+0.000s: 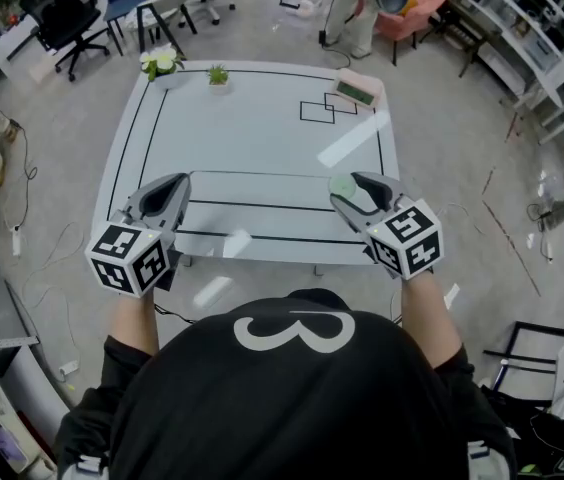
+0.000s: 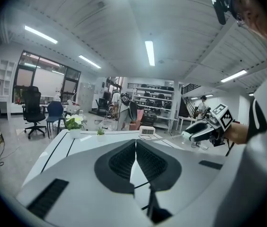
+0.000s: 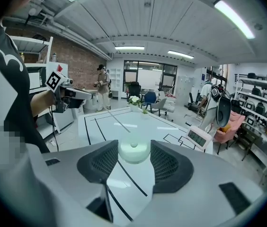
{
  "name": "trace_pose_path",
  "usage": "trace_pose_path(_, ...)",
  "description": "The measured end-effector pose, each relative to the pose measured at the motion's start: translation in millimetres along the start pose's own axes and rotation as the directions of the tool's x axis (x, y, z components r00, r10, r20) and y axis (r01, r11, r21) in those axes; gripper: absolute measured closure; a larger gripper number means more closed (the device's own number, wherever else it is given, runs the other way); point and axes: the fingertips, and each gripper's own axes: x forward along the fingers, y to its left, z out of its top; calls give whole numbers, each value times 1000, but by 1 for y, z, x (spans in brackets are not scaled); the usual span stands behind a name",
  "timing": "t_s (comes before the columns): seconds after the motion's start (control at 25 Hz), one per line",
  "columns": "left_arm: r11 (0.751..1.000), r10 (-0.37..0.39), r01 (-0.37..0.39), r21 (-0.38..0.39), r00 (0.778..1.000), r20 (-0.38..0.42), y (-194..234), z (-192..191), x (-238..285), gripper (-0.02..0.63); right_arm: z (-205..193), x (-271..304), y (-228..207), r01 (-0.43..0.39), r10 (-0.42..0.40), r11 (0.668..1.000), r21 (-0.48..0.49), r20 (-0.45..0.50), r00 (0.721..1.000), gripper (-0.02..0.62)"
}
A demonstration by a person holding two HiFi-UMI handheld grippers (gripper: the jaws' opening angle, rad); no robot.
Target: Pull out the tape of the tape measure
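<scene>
Pale-green round tape measure (image 3: 133,151) sits clamped between the pads of the right gripper (image 1: 352,190), held over the near edge of the white, black-lined table (image 1: 262,138). Left gripper (image 1: 177,183) hangs level with it, well apart, jaws pressed together.

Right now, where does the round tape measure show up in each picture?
Head view: tape measure, between the right gripper's jaws.
Left gripper view: tape measure far right, at that gripper's tip.
Right gripper view: tape measure centre, between the jaws.
Shared landmark: flower pot.
</scene>
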Motion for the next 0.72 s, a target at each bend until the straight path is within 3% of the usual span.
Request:
trace_pose_path(0.36,997,-2,-3,-71,997,-78,10,-32,27,600,-21,20,-11,-22,24,998,52,-51,998,373)
trace_pose_path(0.72,997,-3,-11,-71,980,-198,18,-75,67,599,-54,51,-32,4,6,997,76,-129,992,373)
